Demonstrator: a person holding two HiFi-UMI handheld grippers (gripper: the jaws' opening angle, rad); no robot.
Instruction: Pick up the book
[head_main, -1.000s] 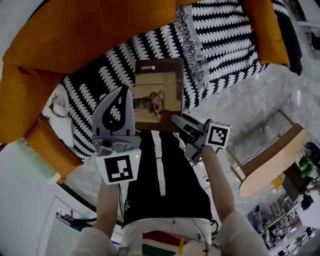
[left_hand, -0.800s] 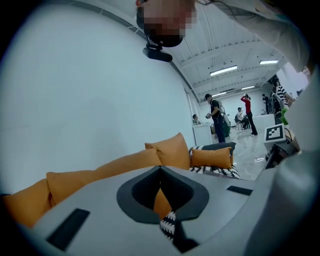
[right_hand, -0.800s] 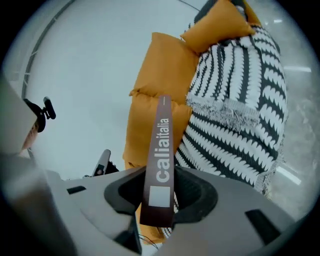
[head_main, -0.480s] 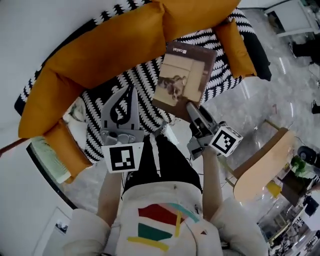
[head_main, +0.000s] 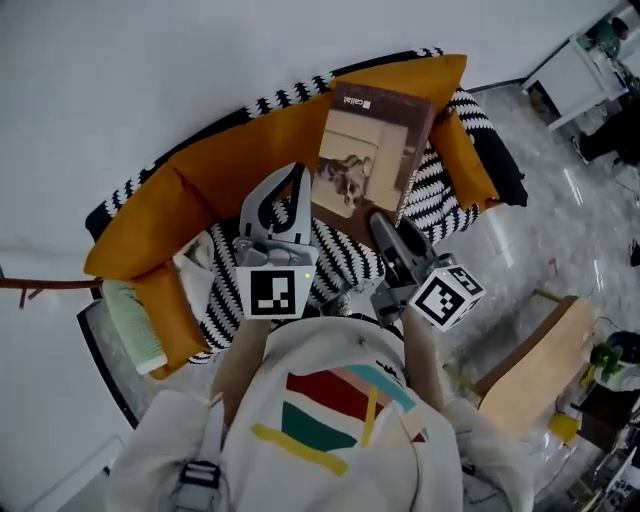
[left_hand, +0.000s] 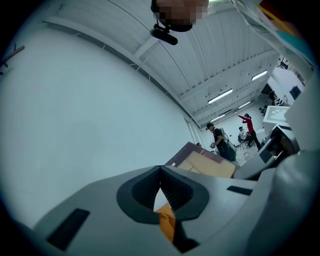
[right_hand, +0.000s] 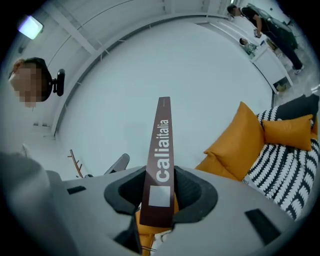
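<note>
1. Sofa (head_main: 190, 190): orange back and arm cushions. A black-and-white throw (head_main: 345, 262) lies over its seat.
2. Right gripper (head_main: 384, 232): jaws clamped on the near end of the book (head_main: 372, 148). In the right gripper view the brown spine (right_hand: 161, 142), lettered "caliaitalia", passes between the pads of the right gripper (right_hand: 160, 199) and runs forward along their line.
3. The book is in the air, off the seat, its cover turned to the head camera. It is just beside the left gripper (head_main: 297, 176) and apart from it.
4. Left gripper (left_hand: 160, 172): jaws closed tip to tip, with nothing between them.
5. The right jaws cover the book's near edge. The cover picture is too blurred to identify. In the left gripper view only part of the book (left_hand: 206, 163) shows above the gripper body. A pale green thing (head_main: 132, 325) at the sofa's end cannot be identified.
</note>
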